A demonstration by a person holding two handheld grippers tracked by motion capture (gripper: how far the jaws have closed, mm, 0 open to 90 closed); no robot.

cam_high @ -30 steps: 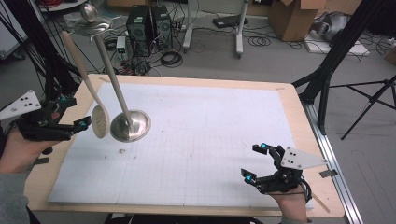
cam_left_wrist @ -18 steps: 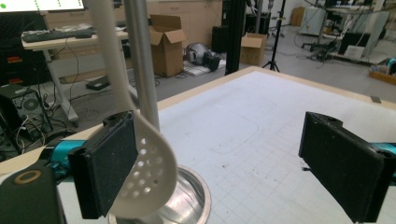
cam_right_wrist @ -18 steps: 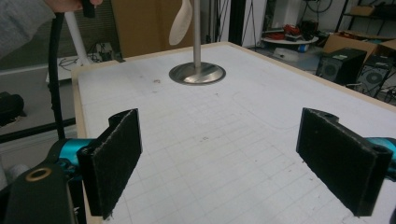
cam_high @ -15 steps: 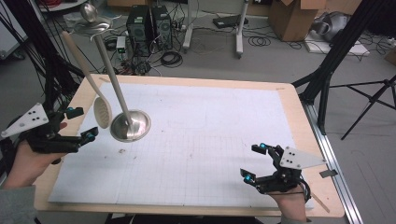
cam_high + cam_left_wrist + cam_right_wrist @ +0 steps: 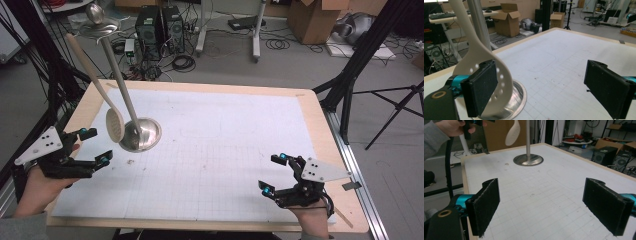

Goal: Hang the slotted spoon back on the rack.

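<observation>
The slotted spoon (image 5: 114,124) hangs just ahead of the left gripper (image 5: 92,148), jaws spread wide, handle slanting up and away.

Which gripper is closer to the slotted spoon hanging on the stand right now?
Left. The left gripper sits open just beside the slotted spoon, not touching it. The right gripper rests open far across the table.

No readable text, labels or numbers.
</observation>
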